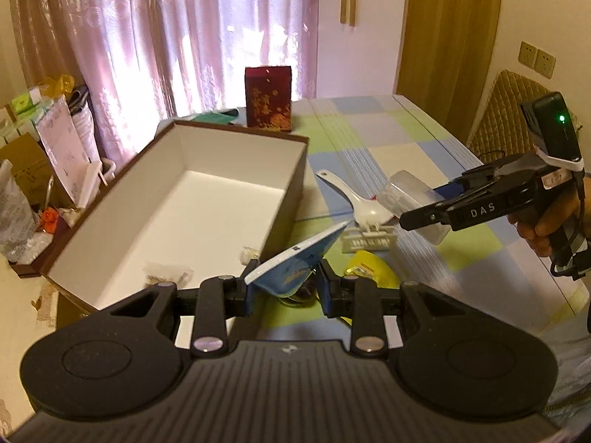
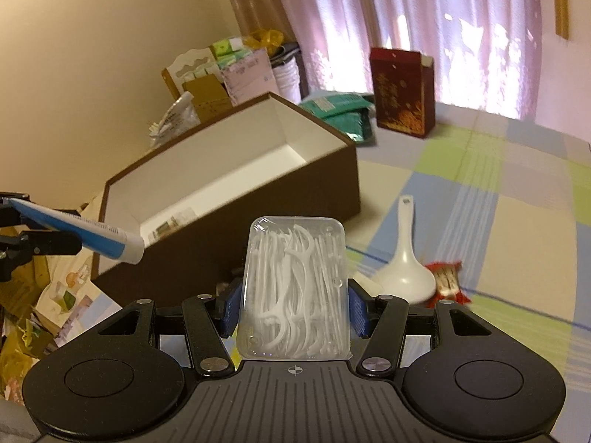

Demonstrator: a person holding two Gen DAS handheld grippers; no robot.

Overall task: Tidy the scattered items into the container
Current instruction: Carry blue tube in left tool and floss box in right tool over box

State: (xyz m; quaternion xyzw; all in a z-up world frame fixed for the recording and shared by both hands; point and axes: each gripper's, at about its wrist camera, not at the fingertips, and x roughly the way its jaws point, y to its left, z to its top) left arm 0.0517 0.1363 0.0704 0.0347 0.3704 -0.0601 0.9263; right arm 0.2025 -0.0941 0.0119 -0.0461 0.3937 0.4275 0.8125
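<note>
Left tongs (image 1: pixel 284 288) clamped on toothpaste tube (image 1: pixel 295 258); right tongs (image 2: pixel 293 306) clamped on floss-pick case (image 2: pixel 293 288); risk: the two loads colliding over box (image 2: pixel 229 192); tilted tube slipping.

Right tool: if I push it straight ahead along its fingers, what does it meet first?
Most likely the brown outer wall of the box, which stands directly beyond the floss pick case that the right tool holds. The case would touch first. Depth is unclear; the spoon lies off to the right.
</note>
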